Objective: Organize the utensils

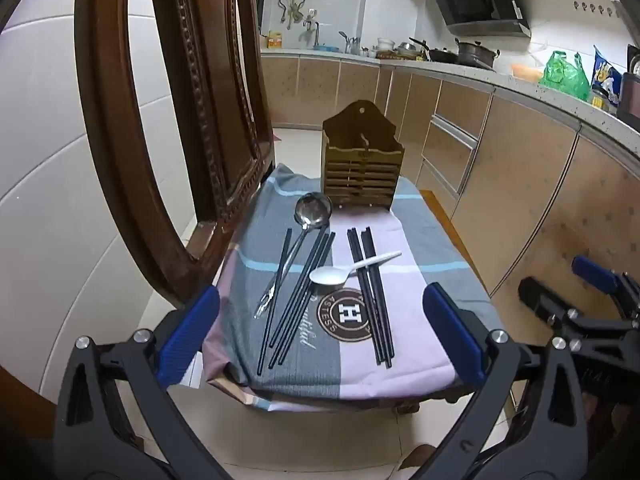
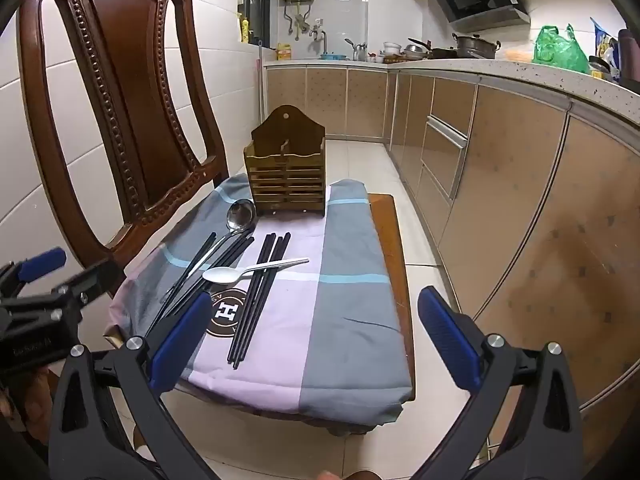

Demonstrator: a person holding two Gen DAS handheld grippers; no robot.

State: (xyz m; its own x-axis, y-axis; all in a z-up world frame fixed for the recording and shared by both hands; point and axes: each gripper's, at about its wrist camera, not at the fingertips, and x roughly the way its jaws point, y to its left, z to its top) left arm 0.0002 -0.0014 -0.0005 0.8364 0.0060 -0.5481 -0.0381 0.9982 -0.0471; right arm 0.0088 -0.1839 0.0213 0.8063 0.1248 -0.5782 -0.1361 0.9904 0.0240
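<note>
A wooden slatted utensil holder (image 1: 362,160) (image 2: 286,170) stands at the far end of a cloth-covered low table (image 1: 420,360) (image 2: 352,340). On the cloth lie a steel ladle (image 1: 308,216) (image 2: 236,218), several black chopsticks in a left group (image 1: 298,300) (image 2: 224,258) and a right group (image 1: 370,292) (image 2: 260,288), and a white spoon (image 1: 344,272) (image 2: 240,274) across the right group. My left gripper (image 1: 320,332) is open and empty, before the table's near edge. My right gripper (image 2: 316,340) is open and empty over the near end.
A carved wooden chair (image 1: 188,112) (image 2: 120,100) stands at the table's left. Kitchen cabinets and a cluttered counter (image 1: 520,92) (image 2: 520,80) run along the right. The floor is tiled (image 2: 360,168). Each gripper shows in the other's view (image 1: 580,308) (image 2: 36,292).
</note>
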